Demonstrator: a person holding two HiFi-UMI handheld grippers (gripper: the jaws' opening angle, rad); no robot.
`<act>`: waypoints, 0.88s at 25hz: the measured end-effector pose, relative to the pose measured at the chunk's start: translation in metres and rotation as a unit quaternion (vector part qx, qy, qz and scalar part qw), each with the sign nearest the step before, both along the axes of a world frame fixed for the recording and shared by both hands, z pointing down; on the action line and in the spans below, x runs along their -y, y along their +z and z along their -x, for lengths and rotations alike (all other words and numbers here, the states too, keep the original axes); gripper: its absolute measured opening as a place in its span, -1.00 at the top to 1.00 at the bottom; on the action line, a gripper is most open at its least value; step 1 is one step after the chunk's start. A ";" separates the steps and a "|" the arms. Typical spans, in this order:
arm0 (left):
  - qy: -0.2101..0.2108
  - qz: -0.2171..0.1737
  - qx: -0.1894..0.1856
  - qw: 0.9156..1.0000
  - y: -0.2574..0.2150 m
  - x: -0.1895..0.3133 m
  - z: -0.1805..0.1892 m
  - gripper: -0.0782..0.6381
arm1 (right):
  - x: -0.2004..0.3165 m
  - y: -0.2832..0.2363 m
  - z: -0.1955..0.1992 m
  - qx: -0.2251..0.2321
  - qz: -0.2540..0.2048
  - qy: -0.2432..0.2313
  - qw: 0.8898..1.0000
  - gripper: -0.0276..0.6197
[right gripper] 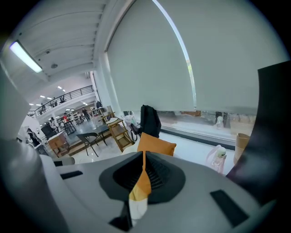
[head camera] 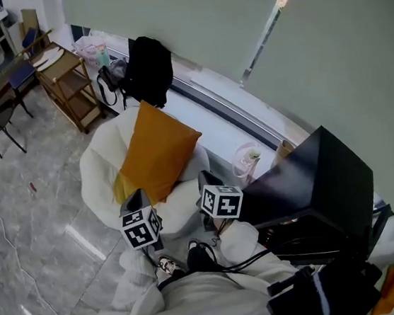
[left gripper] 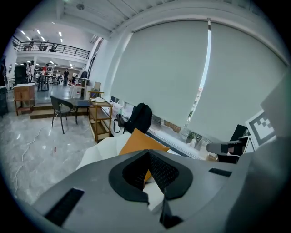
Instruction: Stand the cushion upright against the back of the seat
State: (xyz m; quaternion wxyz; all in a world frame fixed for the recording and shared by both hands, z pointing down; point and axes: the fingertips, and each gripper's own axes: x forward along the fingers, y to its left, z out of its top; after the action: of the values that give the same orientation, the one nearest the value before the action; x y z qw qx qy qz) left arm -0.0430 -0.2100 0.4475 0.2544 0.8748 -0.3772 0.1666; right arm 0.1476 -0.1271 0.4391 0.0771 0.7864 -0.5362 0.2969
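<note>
Left claw (head camera: 135,196) and right claw (head camera: 207,178) are held close to the person's chest, both closed on nothing, tilted down toward the cushion (head camera: 157,151) standing on the seat (head camera: 99,169).

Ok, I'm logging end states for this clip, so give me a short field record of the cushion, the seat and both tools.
cushion: orange, upright, leaning against the seat back
seat: white, rounded, near the window
left tool: jaws together, nothing held, short of the cushion
right tool: jaws together, nothing held, short of the cushion
behind seat: black backpack by the window
task status: looks done
</note>
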 end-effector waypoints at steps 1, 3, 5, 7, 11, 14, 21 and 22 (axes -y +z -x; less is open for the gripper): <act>0.004 -0.002 0.002 1.000 -0.001 -0.004 -0.003 0.79 | -0.002 0.001 -0.002 -0.007 0.005 0.000 1.000 0.69; 0.006 -0.007 0.007 1.000 -0.003 -0.007 -0.006 0.79 | -0.004 0.003 -0.002 -0.015 0.015 -0.005 1.000 0.69; 0.001 -0.005 0.009 1.000 -0.005 -0.006 -0.009 0.79 | -0.003 0.003 0.000 -0.010 0.016 -0.014 1.000 0.69; -0.003 -0.001 0.007 1.000 -0.010 -0.006 -0.015 0.79 | -0.004 -0.003 0.000 -0.010 0.012 -0.021 1.000 0.69; 0.003 -0.012 0.016 1.000 -0.016 -0.009 -0.029 0.79 | -0.009 -0.008 -0.004 -0.029 0.010 -0.032 0.999 0.69; 0.006 -0.014 0.020 1.000 -0.018 -0.014 -0.040 0.79 | -0.013 -0.004 -0.009 -0.021 0.013 -0.035 0.999 0.69; 0.006 -0.019 0.029 0.999 -0.017 -0.024 -0.053 0.79 | -0.016 0.000 -0.019 -0.022 0.022 -0.042 0.999 0.69; 0.006 -0.019 0.031 0.999 -0.017 -0.025 -0.053 0.79 | -0.016 0.000 -0.020 -0.024 0.024 -0.044 0.998 0.70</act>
State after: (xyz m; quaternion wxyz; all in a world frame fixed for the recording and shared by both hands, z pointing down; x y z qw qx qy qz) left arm 0.0105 -0.1851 0.4301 0.2248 0.8760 -0.3831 0.1878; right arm 0.1676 -0.1112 0.4390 0.1217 0.7670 -0.5612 0.2864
